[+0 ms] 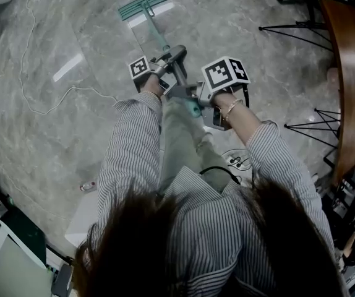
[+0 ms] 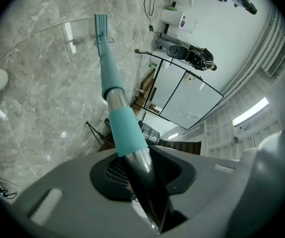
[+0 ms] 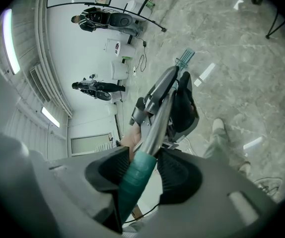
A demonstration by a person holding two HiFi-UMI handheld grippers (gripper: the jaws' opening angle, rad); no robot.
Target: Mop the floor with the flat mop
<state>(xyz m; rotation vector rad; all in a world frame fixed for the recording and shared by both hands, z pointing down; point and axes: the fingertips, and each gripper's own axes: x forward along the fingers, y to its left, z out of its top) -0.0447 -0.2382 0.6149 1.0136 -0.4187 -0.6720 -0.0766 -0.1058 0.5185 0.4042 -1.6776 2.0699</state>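
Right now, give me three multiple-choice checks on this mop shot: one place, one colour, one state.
1. Where is the mop head?
A. lifted in the air
B. flat on the marble floor
C. in a bucket

2. What colour is the mop head?
A. red
B. yellow
C. teal

3. What is the right hand-held gripper doing?
A. shut on the mop handle
B. open and empty
C. holding a cloth

Answers:
1 B, the head view shows it lying flat on the floor.
2 C, it reads teal in the head view.
3 A, the right gripper view shows both pads pressed on the handle's teal end.
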